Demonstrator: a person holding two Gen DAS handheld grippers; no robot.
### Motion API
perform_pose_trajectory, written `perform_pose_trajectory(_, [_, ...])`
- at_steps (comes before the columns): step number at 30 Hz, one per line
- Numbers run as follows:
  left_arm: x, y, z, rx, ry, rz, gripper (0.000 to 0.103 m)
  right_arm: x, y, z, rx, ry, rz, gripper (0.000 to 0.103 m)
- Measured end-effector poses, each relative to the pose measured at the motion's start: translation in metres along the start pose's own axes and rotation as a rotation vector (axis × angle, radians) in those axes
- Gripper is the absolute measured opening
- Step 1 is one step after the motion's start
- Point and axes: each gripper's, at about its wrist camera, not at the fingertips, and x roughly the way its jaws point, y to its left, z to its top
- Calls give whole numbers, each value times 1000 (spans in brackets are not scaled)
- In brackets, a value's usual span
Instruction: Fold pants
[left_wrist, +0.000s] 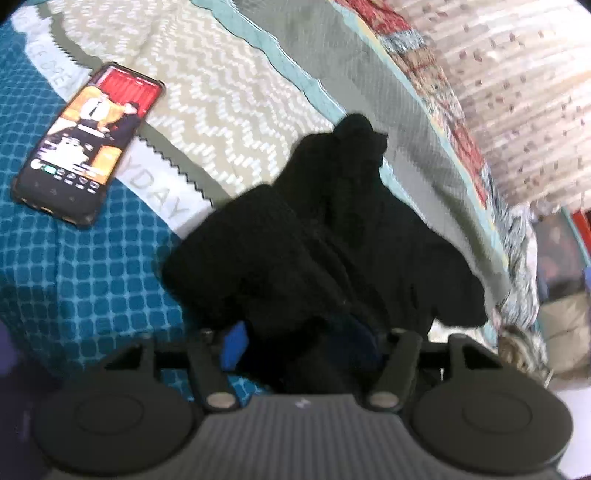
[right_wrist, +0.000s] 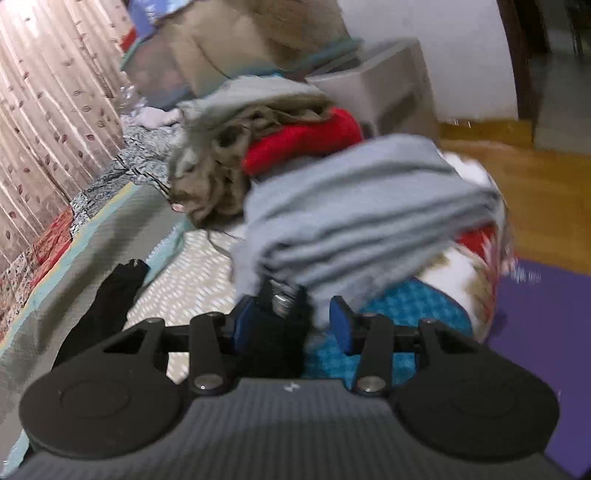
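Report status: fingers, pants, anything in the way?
Left gripper fingers shut on black pants. Right gripper also has black cloth between its fingers. Phone on bedspread beside pants; clothes pile ahead.

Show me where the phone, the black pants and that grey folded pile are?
phone (left_wrist: 88, 144): left wrist view, middle of its lit screen.
black pants (left_wrist: 332, 236): left wrist view, centre of the bunched dark fabric.
grey folded pile (right_wrist: 362, 210): right wrist view, top layer of the stacked grey cloth.

Black pants (left_wrist: 332, 236) bury the left gripper's (left_wrist: 303, 343) right pad (only the left one shows). Motion blur smears the folded gray cloth (right_wrist: 362, 218).
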Motion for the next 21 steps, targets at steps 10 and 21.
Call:
perform_pose_trajectory(10, [7,-4,-14,26,25,-4,6,50,-13,-3,20,83,83,48])
perform_pose_trajectory(21, [-31,5,30,-121,-194,18,5,52,78,32,-53,35,127,42])
